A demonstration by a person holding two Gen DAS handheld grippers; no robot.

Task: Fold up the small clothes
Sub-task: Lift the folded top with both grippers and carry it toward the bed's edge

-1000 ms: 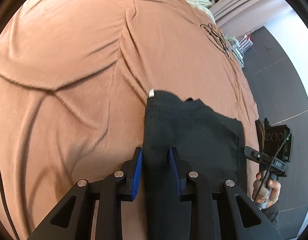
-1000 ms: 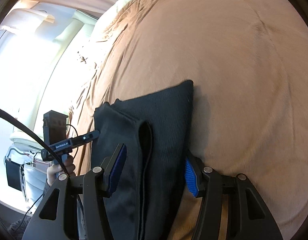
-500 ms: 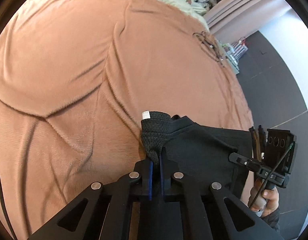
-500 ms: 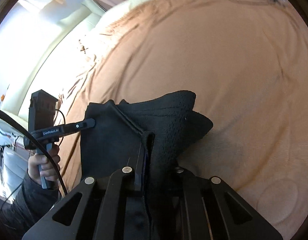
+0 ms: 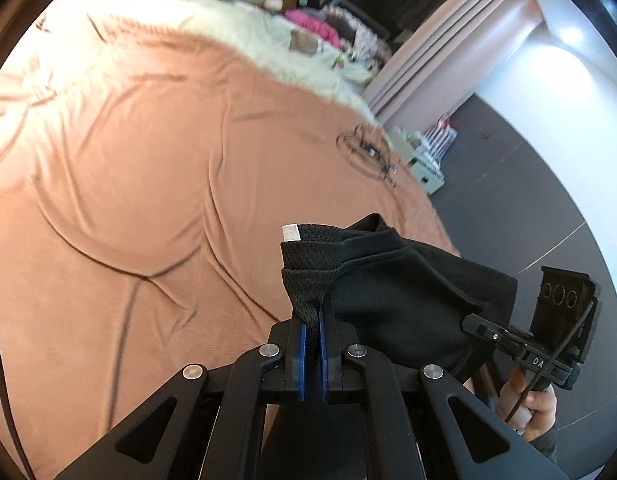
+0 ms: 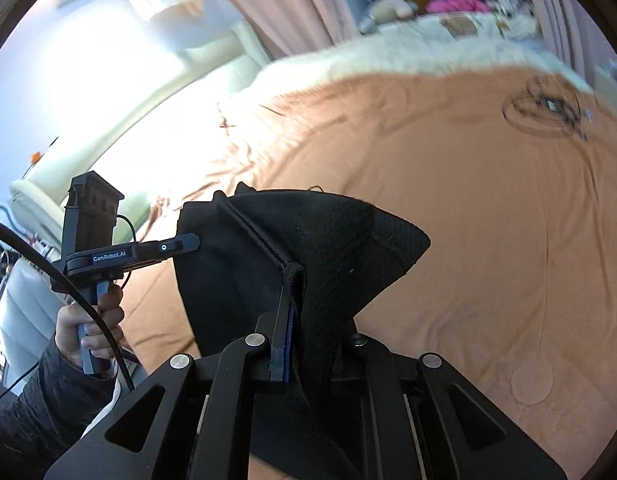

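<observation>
The left gripper (image 5: 312, 322) is squeezed tight on one end of the black cloth (image 5: 392, 292). A little white tag (image 5: 291, 232) sticks up from that corner. The cloth hangs in the air above the brown blanket (image 5: 128, 160) on the bed, stretched between both tools. The right gripper (image 6: 294, 312) is pinched shut on the other end, right by a thick seam (image 6: 260, 236). Far back on the blanket lies a loop of dark wire (image 6: 542, 110), with a fluffy white cover (image 6: 408, 54) behind it.
</observation>
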